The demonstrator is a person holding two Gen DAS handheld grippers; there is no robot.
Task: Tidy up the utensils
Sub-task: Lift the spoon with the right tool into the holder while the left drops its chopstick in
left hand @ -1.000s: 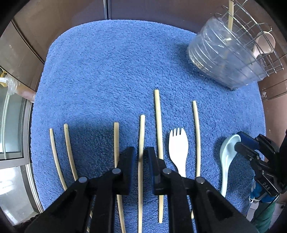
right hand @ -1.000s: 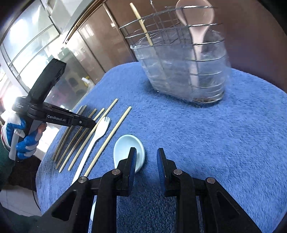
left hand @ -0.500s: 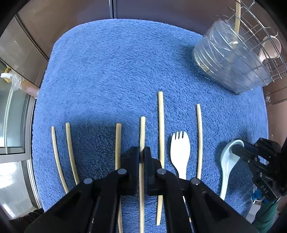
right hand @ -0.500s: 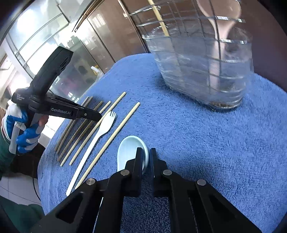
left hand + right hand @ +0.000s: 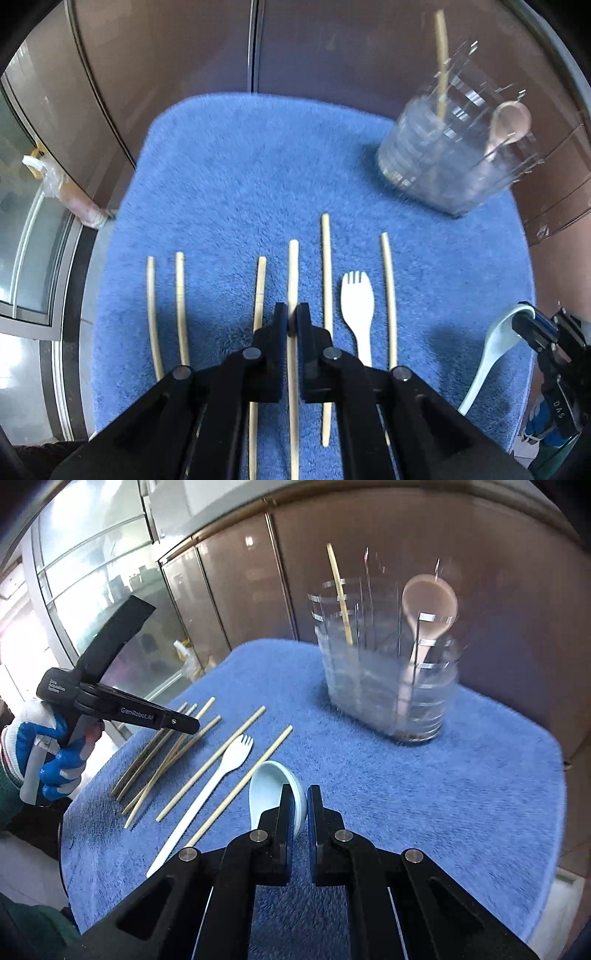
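Note:
My left gripper (image 5: 291, 321) is shut on a wooden chopstick (image 5: 293, 273), which sticks out ahead of the jaws above the blue towel (image 5: 240, 177). Several more chopsticks (image 5: 326, 266) and a white spork (image 5: 357, 306) lie in a row on the towel. My right gripper (image 5: 301, 805) is shut on the bowl rim of a pale blue soup spoon (image 5: 269, 786), with the handle trailing back under the jaws. The left wrist view shows that spoon (image 5: 491, 354) tilted off the towel at the right. A wire utensil holder (image 5: 388, 679) with a clear liner stands behind, holding one chopstick and a pinkish spoon.
The towel covers a small rounded table, with edges close on the left and front. Brown cabinet doors (image 5: 332, 48) stand right behind it, and glass panels (image 5: 92, 554) are at the left. A blue-and-white gloved hand (image 5: 48, 753) grips the left gripper (image 5: 194, 725).
Both grippers closed, the left on a chopstick and the right on the pale blue spoon. Both then rose and tipped back, so the towel looks farther off.

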